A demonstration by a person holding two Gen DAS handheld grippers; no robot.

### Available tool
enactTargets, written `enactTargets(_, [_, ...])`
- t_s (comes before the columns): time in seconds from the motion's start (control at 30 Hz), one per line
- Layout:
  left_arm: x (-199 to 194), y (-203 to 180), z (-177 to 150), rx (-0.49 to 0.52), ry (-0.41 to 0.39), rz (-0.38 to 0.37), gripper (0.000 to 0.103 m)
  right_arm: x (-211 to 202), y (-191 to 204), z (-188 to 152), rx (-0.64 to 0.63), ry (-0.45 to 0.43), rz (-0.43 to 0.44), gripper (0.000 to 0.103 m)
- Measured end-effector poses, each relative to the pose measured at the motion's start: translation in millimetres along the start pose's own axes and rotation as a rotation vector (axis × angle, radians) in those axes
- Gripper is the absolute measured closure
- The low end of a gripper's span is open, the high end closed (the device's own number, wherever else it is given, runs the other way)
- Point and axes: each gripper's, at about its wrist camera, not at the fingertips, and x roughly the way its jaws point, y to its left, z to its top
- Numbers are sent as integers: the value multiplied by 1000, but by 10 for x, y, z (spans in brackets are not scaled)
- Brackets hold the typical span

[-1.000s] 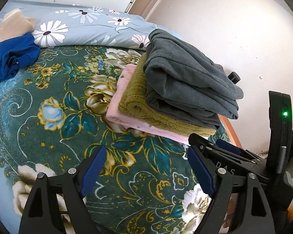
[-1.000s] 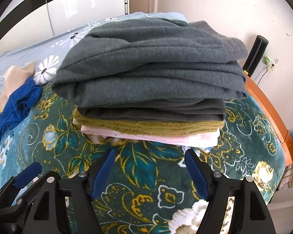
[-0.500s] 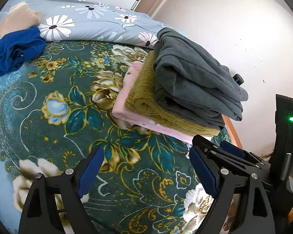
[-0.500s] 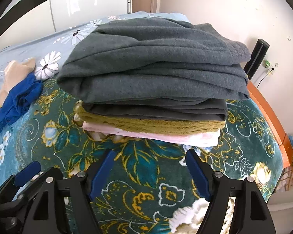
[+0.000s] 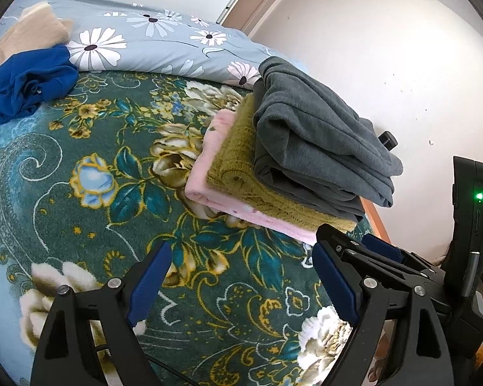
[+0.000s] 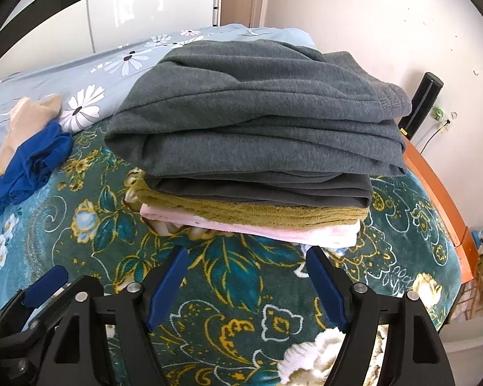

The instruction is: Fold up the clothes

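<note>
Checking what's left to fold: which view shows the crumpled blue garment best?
The left wrist view: the crumpled blue garment appears larger there, though cut by the edge. The right wrist view shows it smaller, beside a beige cloth.

Matt fleecy grey garment [image 6: 257, 106] on plush blanket [image 6: 241, 289] (olive knit [image 6: 273, 214] between)

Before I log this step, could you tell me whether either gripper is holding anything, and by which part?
Nothing is held. The left gripper and right gripper are both open, short of the folded stack.
</note>
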Motion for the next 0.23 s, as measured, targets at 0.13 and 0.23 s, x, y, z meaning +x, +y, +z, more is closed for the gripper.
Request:
enactTargets(0.13, [-6,4,5,-4,-4,-4,14,-17,6,-1,-1,-3,-3,24])
enactTargets(0.23, [-1,8,6,-6,0,-4,14,-14,6,1,-2,-1,-8,24])
